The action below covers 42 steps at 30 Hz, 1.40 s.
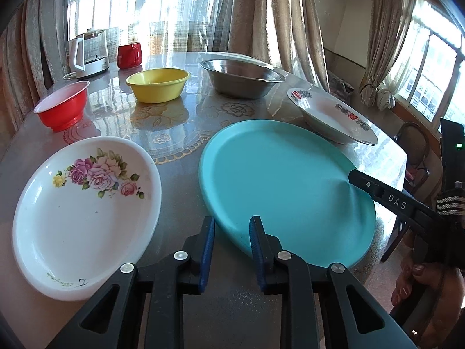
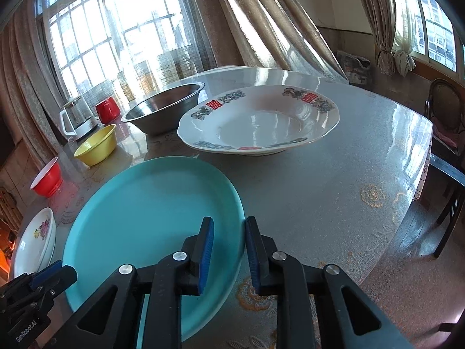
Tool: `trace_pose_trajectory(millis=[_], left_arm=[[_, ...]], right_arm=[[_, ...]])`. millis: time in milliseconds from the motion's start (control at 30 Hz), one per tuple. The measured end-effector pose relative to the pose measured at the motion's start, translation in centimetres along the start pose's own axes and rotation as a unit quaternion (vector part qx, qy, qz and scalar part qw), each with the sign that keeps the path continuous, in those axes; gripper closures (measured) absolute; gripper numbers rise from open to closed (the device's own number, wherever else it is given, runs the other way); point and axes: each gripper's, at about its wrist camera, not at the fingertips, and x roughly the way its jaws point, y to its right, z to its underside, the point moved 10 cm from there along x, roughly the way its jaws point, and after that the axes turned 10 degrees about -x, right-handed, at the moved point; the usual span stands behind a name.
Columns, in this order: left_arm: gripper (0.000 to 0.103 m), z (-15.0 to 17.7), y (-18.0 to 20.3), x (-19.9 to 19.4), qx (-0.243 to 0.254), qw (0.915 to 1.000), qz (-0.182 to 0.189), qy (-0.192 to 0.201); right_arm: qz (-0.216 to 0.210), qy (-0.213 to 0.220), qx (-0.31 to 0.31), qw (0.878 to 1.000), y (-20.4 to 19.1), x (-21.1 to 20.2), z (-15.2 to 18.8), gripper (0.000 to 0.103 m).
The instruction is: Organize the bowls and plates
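A large teal plate (image 1: pixel 276 180) (image 2: pixel 151 203) lies on the table between both grippers. My left gripper (image 1: pixel 231 229) straddles its near-left rim, jaws narrow and pressed on the rim. My right gripper (image 2: pixel 228 229) clamps the opposite rim, one finger (image 1: pixel 377 195) lying over the plate's surface. To the left sits a white floral plate (image 1: pixel 87 203). Behind the teal plate are a white deep plate with red characters (image 2: pixel 261 122), a steel bowl (image 1: pixel 241 78), a yellow bowl (image 1: pixel 158 84) and a red bowl (image 1: pixel 62 107).
A kettle (image 1: pixel 90 52) and a red mug (image 1: pixel 129 55) stand at the far left by the curtained window. The glossy table (image 2: pixel 348 174) ends at the right, where a chair (image 2: pixel 447 116) stands. A person's hand (image 1: pixel 421 285) holds the right gripper.
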Motion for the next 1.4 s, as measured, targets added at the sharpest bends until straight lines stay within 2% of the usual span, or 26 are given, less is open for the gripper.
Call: trace_pose_trajectory(millis=[200,500,833,900,967,1067,1200,1267,1400], left_arm=[[0.079,0.3,-0.9,-0.5,-0.01,0.9999,0.0,-0.002],[0.08,0.0,-1.1,-0.5,-0.013,0.9998,-0.012,0.0],[0.079,0.3,-1.6,-0.9,-0.025,0.9997,-0.006,0.0],[0.075,0.5,-1.5,-1.1,-0.024,0.9997,-0.003,-0.001],[0.063,0.8,-1.2,-1.5,-0.021,0.9998,0.002,-0.004],[0.045,1.2,-1.1,-2.7,-0.017,0.9998,0.008,0.005],[0.036,1.0,-0.6,-4.4,-0.015,0.9994,0.024,0.017],[0.023,0.6,-0.2,-5.2,-0.018,0.9988,0.037,0.026],[0.011,-0.3,0.4,-5.9,-0.016,0.9983,0.046,0.031]], right_arm=[[-0.011,-0.003,0.007,1.0,-0.8,-0.2,0.3,0.085],[0.001,-0.007,0.011,1.0,-1.5,0.5,-0.3,0.085],[0.003,-0.003,0.005,1.0,-2.1,0.1,0.2,0.082],[-0.002,-0.002,0.0,1.0,-2.5,0.1,0.1,0.076],[-0.01,-0.002,-0.001,1.0,-2.7,0.1,0.1,0.07],[-0.026,-0.001,0.024,0.999,-2.3,-0.2,0.2,0.07],[-0.023,0.015,0.044,0.999,-1.3,-1.6,0.2,0.066],[-0.024,0.018,0.053,0.998,-0.8,-2.1,0.5,0.064],[-0.025,0.022,0.077,0.997,0.5,-2.5,1.1,0.063]])
